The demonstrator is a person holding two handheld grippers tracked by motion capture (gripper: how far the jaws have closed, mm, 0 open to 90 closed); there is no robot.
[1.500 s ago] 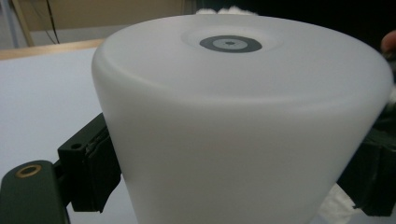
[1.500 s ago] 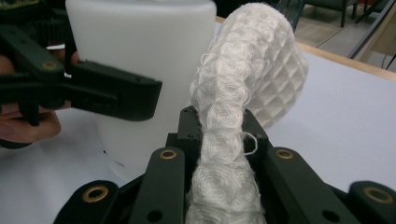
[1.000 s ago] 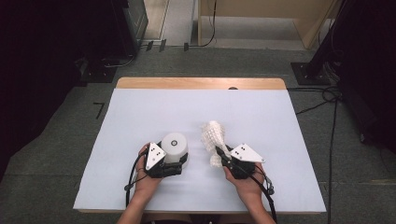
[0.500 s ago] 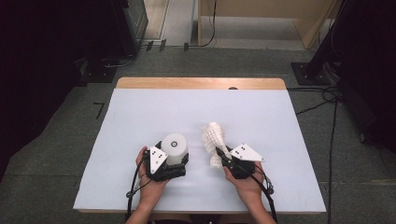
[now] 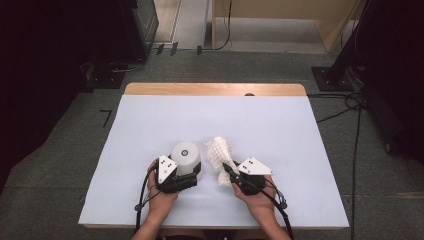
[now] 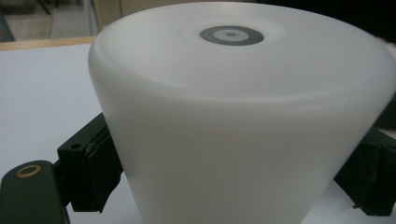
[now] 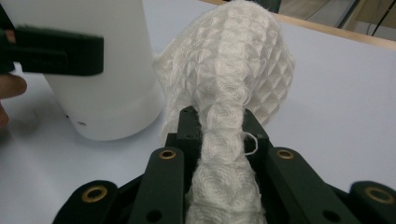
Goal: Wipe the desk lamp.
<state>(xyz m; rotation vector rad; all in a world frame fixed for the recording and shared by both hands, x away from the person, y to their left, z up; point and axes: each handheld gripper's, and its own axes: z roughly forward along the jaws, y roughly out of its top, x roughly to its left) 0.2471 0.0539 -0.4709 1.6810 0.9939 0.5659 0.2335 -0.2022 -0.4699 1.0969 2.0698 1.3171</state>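
1. The jaws of the left gripper (image 5: 187, 176) are clamped on either side of a white plastic cup (image 5: 186, 159), one black pad (image 6: 95, 170) pressing low on each flank. The jaws of the right gripper (image 5: 229, 172) are pinched together on a bunched white waffle-weave cloth (image 5: 220, 152).

2. The cup stands upside down on the table (image 5: 300, 150), wide mouth on the pale covering and narrow base upward, with a small grey ring (image 6: 231, 35) at the centre of that base. It sits near the front edge, left of centre, just ahead of the person's left hand (image 5: 161, 199).

3. Judging from the low grip across the widest part, the left gripper is there to brace the cup so it cannot slide or tip while the other tool works on it.

4. The cloth is gathered into a thick rope (image 7: 224, 149) where the pads squeeze it, then fans out into a rounded wad beyond the tips. Holding it this way leaves a soft pad free at the front, which suits wiping.

5. In the high view the wad lies just beside the cup's right side; whether it touches the wall I cannot tell. The right gripper view shows the cup (image 7: 93, 84) close on the left of the cloth (image 7: 233, 60).

6. The right hand (image 5: 260, 202) rests low near the front edge, with cables (image 5: 142, 192) trailing back from each tool.
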